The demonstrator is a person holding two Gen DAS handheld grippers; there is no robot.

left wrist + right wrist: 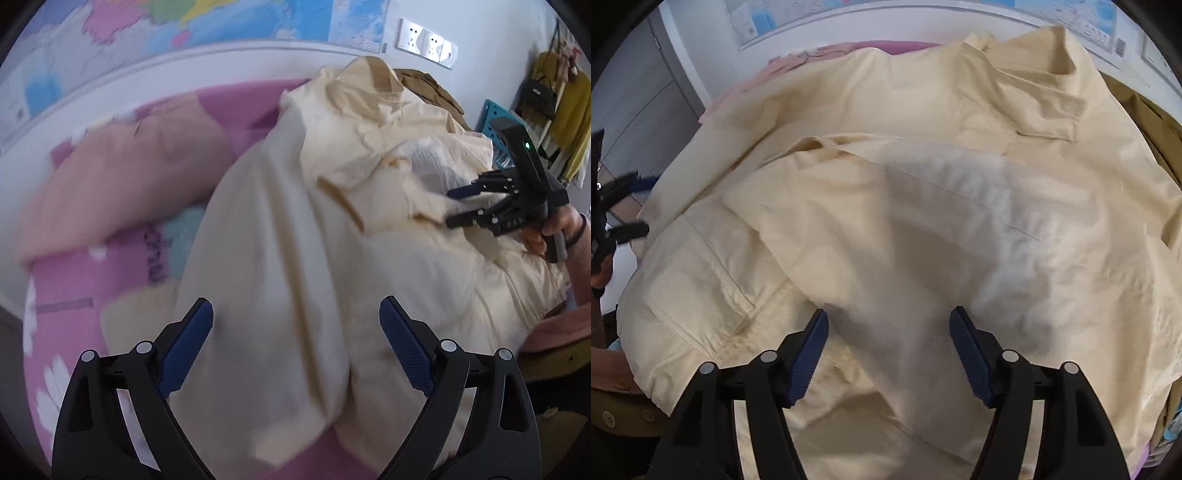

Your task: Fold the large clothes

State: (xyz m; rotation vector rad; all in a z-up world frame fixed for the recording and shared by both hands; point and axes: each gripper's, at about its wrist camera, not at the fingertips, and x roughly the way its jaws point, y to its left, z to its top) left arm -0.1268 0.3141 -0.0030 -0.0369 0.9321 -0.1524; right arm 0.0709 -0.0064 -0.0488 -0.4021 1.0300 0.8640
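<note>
Both tongs, left [295,343] and right [888,354], hover apart, empty, over a cream jacket [923,221] (rumpled) on a bed [92,288].

A white wall [221,62] at twelve o'clock carries a colourful map [184,22]; double sockets [426,42] at one o'clock; a bed with pink floral bedding [74,295] below; mustard garments [572,107] hang at three o'clock.
</note>
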